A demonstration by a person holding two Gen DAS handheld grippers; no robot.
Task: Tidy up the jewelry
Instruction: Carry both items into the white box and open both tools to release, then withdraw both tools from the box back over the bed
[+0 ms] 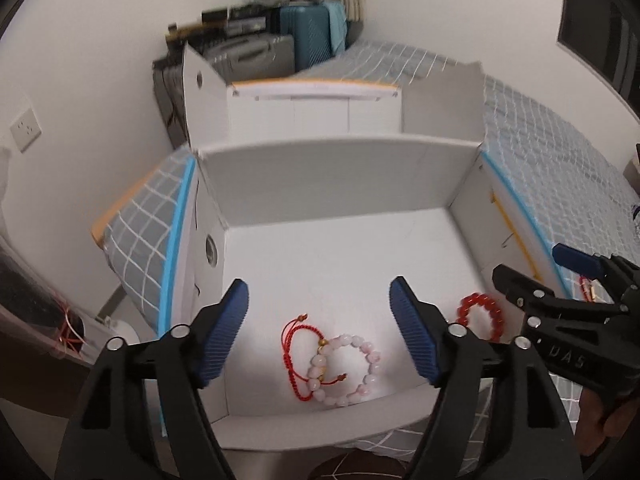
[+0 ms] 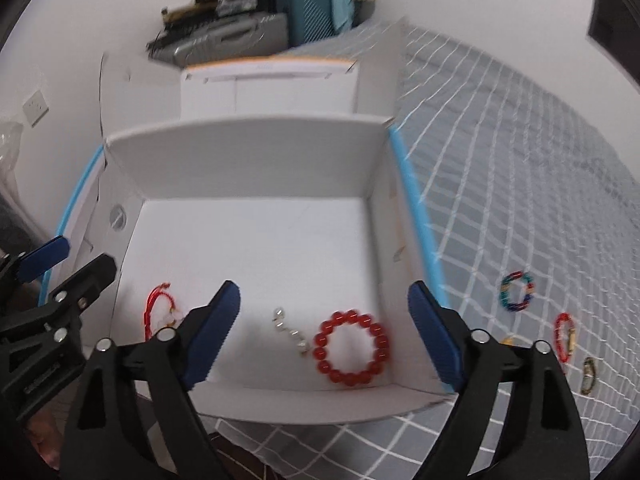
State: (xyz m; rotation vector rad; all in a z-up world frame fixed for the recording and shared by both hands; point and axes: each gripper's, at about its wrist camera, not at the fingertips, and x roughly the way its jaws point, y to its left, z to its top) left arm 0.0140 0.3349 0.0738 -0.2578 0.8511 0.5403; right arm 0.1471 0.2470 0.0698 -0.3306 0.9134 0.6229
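Observation:
A white open box [image 1: 336,184] [image 2: 248,156] sits on a grey checked bedspread. Inside lie a pink bead bracelet [image 1: 372,356], a red cord bracelet [image 1: 294,360] [image 2: 154,300], a red bead bracelet [image 2: 351,347] [image 1: 482,312] and a small silver piece [image 2: 290,332]. My left gripper [image 1: 320,332] is open and empty above the pink and red cord bracelets. My right gripper [image 2: 324,332] is open and empty above the red bead bracelet. On the bedspread to the right lie a multicoloured bead bracelet [image 2: 517,291], a red and gold bracelet [image 2: 565,336] and a dark ring-shaped piece [image 2: 589,374].
The box's lid [image 1: 316,108] stands open behind it. Suitcases [image 1: 308,36] and clutter stand against the far wall. A wall socket [image 1: 25,128] is at the left. The bedspread [image 2: 520,184] stretches to the right of the box.

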